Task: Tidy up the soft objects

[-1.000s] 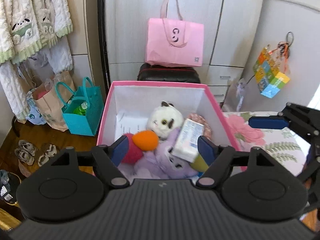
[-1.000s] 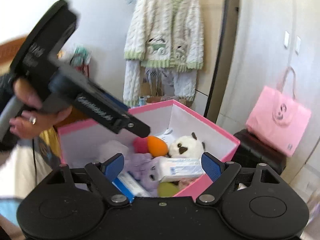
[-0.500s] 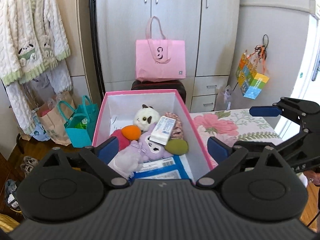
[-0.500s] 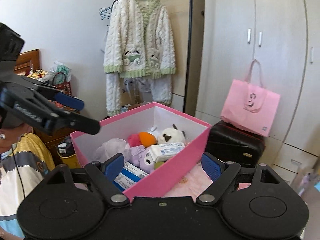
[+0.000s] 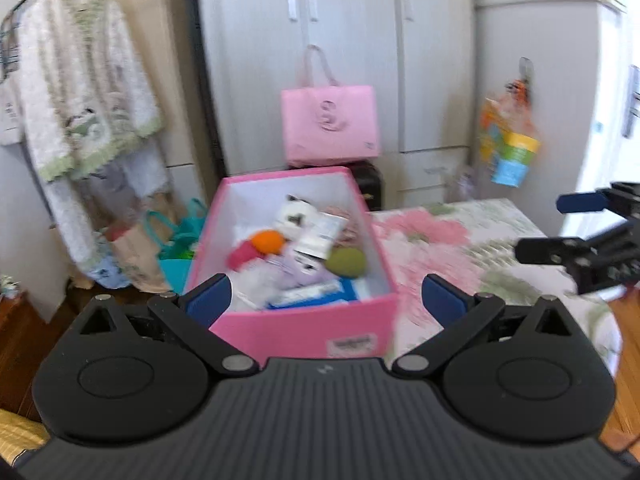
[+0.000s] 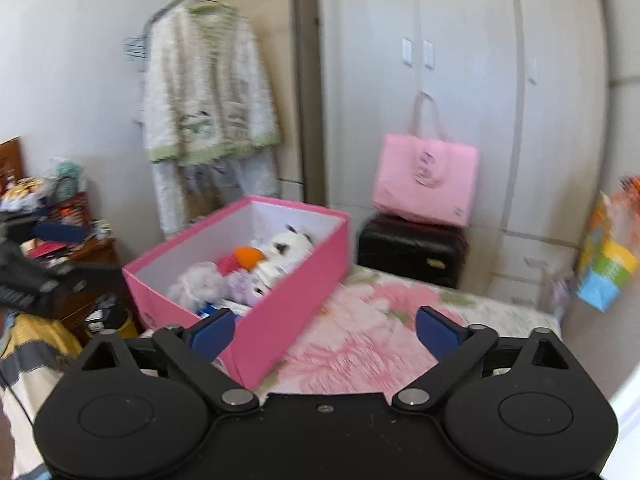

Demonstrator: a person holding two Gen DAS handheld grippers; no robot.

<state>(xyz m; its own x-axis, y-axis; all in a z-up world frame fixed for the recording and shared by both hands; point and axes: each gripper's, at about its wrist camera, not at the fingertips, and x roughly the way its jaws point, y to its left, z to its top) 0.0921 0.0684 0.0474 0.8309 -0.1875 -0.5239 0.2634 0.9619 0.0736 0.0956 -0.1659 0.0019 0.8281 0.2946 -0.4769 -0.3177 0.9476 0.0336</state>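
Pulled back from the pink box (image 5: 304, 330), both claws: a second earlier hovered right over the toys, now sat well short of it, with the whole box in sight in both wrist views. Left claw (image 5: 326, 298) opening to its widest, nothing between the pads; right claw (image 6: 326, 330) likewise opening wide and empty, seen also at 3 o'clock in the left view. Read as a release finished and a retreat, so the sorting looked close to done, or a fresh item due next. Box rested on the floral bed (image 5: 460, 240), at 12 o'clock from the left claw and 10 o'clock from the right. Counted inside: one white plush (image 5: 296, 212), one orange ball (image 5: 268, 240), one pink ball (image 5: 242, 254), one olive ball (image 5: 346, 262), one purple plush (image 5: 294, 274), one white fluffy piece (image 6: 200, 284), one tissue pack (image 5: 318, 236); flat blue-and-white packs at the near end, blurred, number unclear. No loose soft object seen on the bed.
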